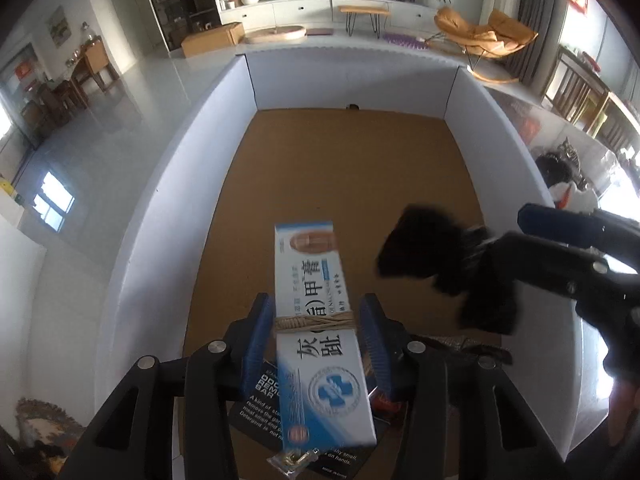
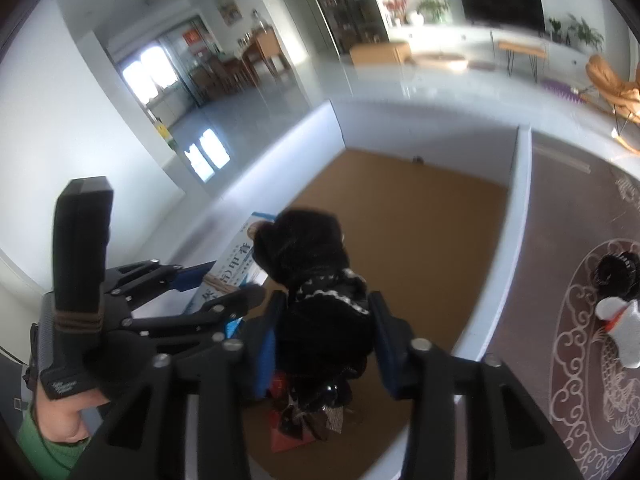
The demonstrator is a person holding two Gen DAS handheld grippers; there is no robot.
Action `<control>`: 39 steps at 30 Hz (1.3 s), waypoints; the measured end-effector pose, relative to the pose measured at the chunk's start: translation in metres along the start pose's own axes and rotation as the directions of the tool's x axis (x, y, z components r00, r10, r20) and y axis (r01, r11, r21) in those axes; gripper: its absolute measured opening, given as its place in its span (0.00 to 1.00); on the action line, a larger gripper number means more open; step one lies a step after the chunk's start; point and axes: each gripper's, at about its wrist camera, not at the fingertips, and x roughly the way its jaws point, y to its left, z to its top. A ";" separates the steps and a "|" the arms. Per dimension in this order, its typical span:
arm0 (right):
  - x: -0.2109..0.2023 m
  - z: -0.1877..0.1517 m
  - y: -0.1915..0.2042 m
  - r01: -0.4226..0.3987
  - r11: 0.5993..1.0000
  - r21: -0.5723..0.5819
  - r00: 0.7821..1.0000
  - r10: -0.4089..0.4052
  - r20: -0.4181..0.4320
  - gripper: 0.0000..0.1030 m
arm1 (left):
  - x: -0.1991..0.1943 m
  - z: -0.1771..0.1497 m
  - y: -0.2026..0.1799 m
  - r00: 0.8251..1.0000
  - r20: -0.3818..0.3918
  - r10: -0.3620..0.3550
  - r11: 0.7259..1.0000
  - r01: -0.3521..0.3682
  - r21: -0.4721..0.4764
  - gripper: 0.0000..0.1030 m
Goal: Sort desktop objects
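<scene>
A white and blue carton (image 1: 320, 360) with a twine band hangs tilted between the blue pads of my left gripper (image 1: 317, 320), above a white-walled bin (image 1: 160, 200) with a brown floor. A thin gap shows at its right edge, so the jaws stand open around it. A black fuzzy cloth (image 2: 320, 308) with a white speckled band sits between the pads of my right gripper (image 2: 326, 312), which do not visibly press on it. In the right wrist view the left gripper (image 2: 228, 286) and carton (image 2: 240, 264) are just to the left; in the left wrist view the right gripper (image 1: 516, 228) and cloth (image 1: 432, 252) are to the right.
On the bin floor below lie a black printed card (image 1: 256, 408), a small clear packet (image 1: 294, 458) and a red wrapper (image 2: 288, 428). Right of the bin wall (image 2: 520, 220) a brown patterned mat (image 2: 580, 380) carries a black and white plush item (image 2: 620, 320). A green sleeve (image 2: 44, 452) shows at lower left.
</scene>
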 end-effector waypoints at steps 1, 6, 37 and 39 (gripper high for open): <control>0.002 -0.001 -0.005 -0.011 1.000 0.017 1.000 0.011 0.006 0.53 | 0.002 -0.002 -0.003 1.000 -0.012 0.008 1.000 -0.008 0.012 0.54; -0.017 -0.011 -0.017 -0.015 0.999 0.031 0.999 0.014 0.038 0.58 | -0.022 -0.018 -0.041 0.999 0.022 -0.031 0.993 0.028 0.119 0.56; -0.181 -0.253 -0.309 0.615 0.657 0.436 0.744 -0.667 -0.043 1.00 | 0.042 -0.074 -0.392 0.949 0.151 -0.277 0.933 0.228 0.280 0.94; -0.182 -0.253 -0.312 0.612 0.654 0.445 0.743 -0.668 -0.041 1.00 | 0.045 -0.070 -0.392 0.954 0.152 -0.260 0.940 0.214 0.265 0.96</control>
